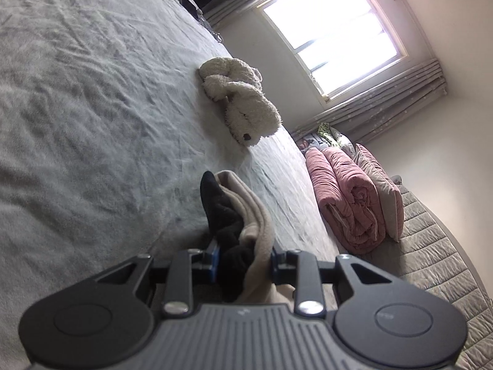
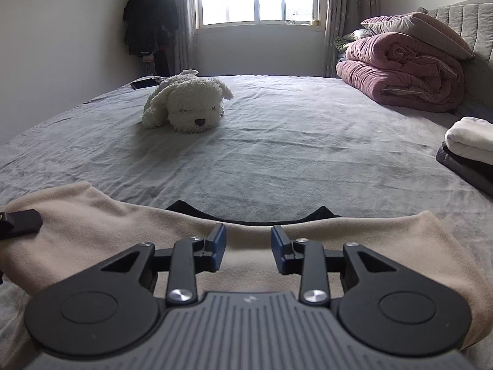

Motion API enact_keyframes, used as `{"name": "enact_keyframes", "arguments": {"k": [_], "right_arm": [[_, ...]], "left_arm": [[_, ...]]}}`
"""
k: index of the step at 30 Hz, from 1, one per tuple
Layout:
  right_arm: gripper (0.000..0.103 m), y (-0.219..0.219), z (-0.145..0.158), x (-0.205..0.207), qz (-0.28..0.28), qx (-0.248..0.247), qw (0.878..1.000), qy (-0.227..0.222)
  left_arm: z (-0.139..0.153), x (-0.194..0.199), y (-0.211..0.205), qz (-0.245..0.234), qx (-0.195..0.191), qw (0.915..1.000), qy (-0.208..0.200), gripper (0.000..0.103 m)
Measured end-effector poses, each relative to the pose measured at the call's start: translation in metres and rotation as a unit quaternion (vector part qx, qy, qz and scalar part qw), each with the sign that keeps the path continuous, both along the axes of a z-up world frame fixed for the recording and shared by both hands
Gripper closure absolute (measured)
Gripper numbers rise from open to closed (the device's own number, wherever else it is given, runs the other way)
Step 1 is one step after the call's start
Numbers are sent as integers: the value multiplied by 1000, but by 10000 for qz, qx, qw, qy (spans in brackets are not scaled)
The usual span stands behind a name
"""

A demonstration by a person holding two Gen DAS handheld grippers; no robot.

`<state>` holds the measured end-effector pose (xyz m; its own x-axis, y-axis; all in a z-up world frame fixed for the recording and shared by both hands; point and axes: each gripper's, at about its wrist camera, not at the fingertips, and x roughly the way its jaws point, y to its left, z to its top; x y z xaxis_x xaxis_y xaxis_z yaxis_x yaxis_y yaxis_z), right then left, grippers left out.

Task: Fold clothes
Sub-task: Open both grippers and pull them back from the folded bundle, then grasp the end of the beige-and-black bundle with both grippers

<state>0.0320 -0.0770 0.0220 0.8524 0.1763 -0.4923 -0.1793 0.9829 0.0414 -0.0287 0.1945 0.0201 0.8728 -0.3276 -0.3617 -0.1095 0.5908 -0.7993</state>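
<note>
Garment [image 2: 246, 240], beige with black lining, spread on grey bed [image 2: 277, 154], left gripper [image 1: 245, 256] clamped on bunched fabric, right gripper [image 2: 248, 246] above it, jaws apart and empty, plush dog [image 2: 188, 108] beyond

No legible text, labels, brands or numbers in either wrist view. Small pale mark on each gripper body [image 2: 248, 299], too blurred to read.
</note>
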Motion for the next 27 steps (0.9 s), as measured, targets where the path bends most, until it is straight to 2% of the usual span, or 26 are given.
{"name": "enact_keyframes", "arguments": {"k": [3,5,7,12,14,16,19,20,22,27], "right_arm": [[73,4,0,-9,39,-161,9999,12],[74,5,-4,-12,-37,-311,9994,170],[81,4,-9,-15,-78,-344,9988,336],[80,9,-22,-19,111,-252,9974,669],[80,11,-24,-17,195,-334,9970,672],[80,3,-21,-13,196,-37,9967,789],[78,-22,-15,-5,137,843,9907,1063],[74,-30,-12,-3,129,1107,9872,1143],[56,-45,-7,-2,40,1532,9805,1229],[52,-83,4,0,-224,2491,9576,1429]], "left_arm": [[10,-1,-6,-6,116,9998,-170,74],[16,-2,-9,-11,188,9994,-277,74],[19,-2,-13,-22,244,9990,-366,75],[30,0,-29,-184,366,9973,-614,76],[37,1,-40,-258,475,9953,-801,76],[45,1,-51,-332,583,9929,-987,76],[52,4,-67,-461,654,9898,-1176,76],[52,5,-72,-511,646,9893,-1208,76],[54,8,-82,-610,630,9880,-1272,76],[59,14,-108,-859,590,9842,-1433,76]]}}
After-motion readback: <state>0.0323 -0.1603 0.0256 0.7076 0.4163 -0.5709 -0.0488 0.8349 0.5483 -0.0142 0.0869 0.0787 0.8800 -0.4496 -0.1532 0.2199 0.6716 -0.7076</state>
